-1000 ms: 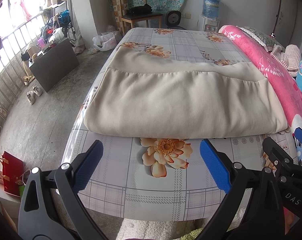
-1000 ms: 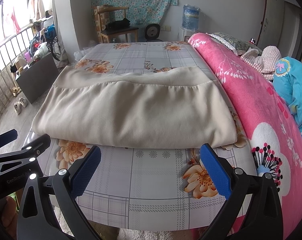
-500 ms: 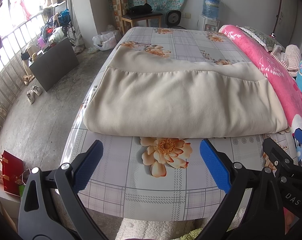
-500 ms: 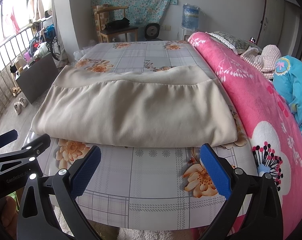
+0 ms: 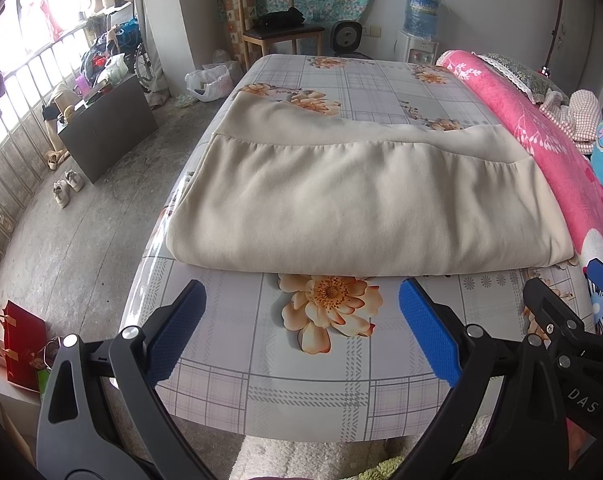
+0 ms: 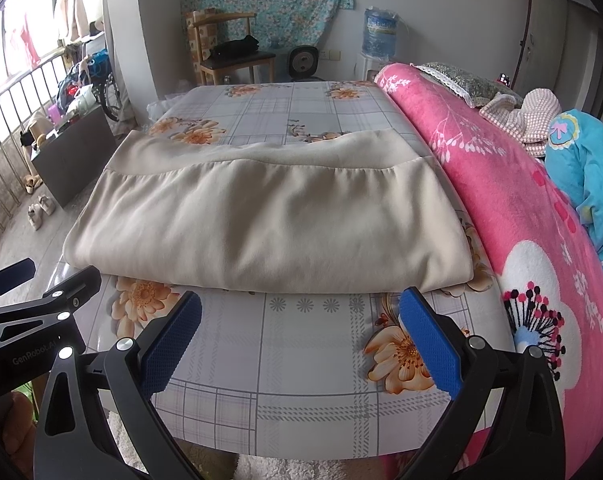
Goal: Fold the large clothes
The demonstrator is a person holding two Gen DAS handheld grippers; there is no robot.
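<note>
A large beige garment (image 5: 361, 200) (image 6: 269, 224) lies folded flat across the bed, its thick folded edge toward me and a plain band along its far side. My left gripper (image 5: 301, 312) hovers open just short of that near edge, above the floral sheet, with nothing between its blue pads. My right gripper (image 6: 299, 312) also stands open, in front of the garment's right half. Each view shows the other gripper at its side: the right gripper (image 5: 557, 312) and the left gripper (image 6: 41, 288).
The bed (image 5: 301, 380) wears a grey checked sheet with orange flowers. A pink blanket (image 6: 521, 208) and blue bedding (image 6: 585, 168) pile along the right. Left of the bed are bare floor, a dark cabinet (image 5: 105, 128), shoes (image 5: 67, 186) and a red bag (image 5: 21, 344). A chair (image 5: 277, 28) stands beyond.
</note>
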